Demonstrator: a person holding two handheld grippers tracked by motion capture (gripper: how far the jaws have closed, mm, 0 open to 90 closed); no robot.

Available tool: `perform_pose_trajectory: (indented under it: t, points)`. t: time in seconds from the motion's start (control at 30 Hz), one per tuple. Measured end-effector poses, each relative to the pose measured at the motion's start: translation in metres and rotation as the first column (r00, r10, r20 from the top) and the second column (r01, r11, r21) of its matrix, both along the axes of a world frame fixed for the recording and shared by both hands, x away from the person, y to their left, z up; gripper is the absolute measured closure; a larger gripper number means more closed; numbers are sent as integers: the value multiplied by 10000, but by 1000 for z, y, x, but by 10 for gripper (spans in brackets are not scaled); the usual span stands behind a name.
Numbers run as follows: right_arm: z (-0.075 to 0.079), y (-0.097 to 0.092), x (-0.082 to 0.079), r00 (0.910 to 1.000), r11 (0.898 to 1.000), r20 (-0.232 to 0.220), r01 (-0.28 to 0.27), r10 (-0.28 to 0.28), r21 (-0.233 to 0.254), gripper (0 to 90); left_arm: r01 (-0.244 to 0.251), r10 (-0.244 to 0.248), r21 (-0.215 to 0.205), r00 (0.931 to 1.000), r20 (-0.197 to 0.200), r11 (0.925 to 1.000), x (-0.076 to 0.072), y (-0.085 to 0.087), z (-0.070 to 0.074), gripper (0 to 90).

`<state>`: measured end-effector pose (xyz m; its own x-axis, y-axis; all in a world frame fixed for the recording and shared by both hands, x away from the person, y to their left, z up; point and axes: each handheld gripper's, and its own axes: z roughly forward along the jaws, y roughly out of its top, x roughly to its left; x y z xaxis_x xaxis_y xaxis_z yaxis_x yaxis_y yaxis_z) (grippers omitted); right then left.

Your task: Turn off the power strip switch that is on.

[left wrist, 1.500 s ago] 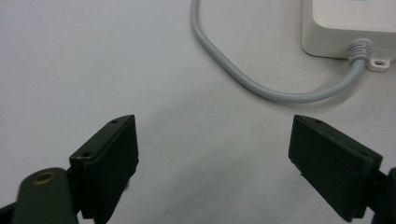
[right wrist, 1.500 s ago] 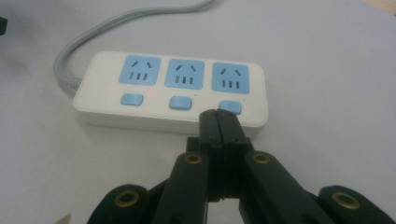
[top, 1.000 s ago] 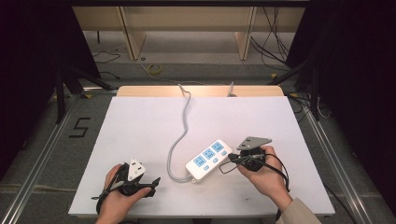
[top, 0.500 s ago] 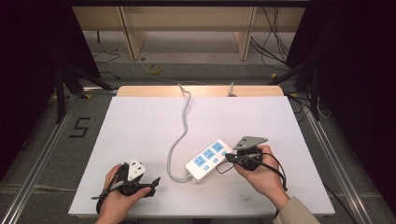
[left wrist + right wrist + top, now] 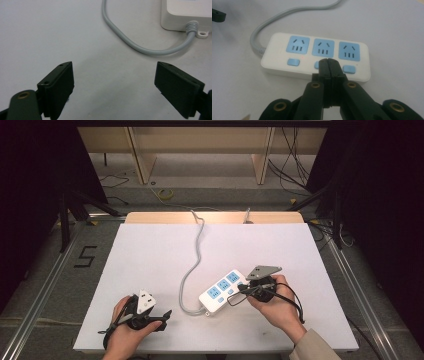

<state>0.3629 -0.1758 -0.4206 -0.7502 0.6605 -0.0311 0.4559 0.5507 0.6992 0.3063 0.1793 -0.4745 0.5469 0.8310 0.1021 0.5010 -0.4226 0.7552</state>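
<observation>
White plastic, oblong and rounded at the corners, the three-socket power strip (image 5: pixel 223 292) lies near the middle of the white table (image 5: pixel 150 255), slightly toward the person's right, turned at a slant. Each of its pale blue socket faces has a small pale blue switch button beside it. A grey round cable (image 5: pixel 192 265) leaves one short end of the strip, loops on the tabletop and runs away to the far edge of the table. The right gripper (image 5: pixel 328 62) has its two black jaws pressed flat together with nothing between them, and their joined tip sits on the middle switch button (image 5: pixel 317 65) of the strip; in the high view the right hand (image 5: pixel 277 307) holds that gripper just beside the strip's near long side. The left gripper (image 5: pixel 113 82) rests low over the bare table near the front left, well apart from the strip, with its jaws spread wide and nothing between them. In the left gripper view the cable's loop and the strip's cable end lie beyond those open jaws.
</observation>
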Motion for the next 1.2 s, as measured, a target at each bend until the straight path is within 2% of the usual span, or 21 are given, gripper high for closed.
perform_pose_trajectory:
  t: [0.4, 1.2]
  points:
    - [-1, 8, 3, 9998, 9998, -8, -196, 196, -70, 900, 19, -19, 18, 10000, -2, 10000, 0, 0, 0, 156]
    - [-4, 26, 8, 9981, 9984, -303, -536, 530, -166, 900, 35, -35, 0, 10000, 19, 10000, 0, -1, 0, 156]
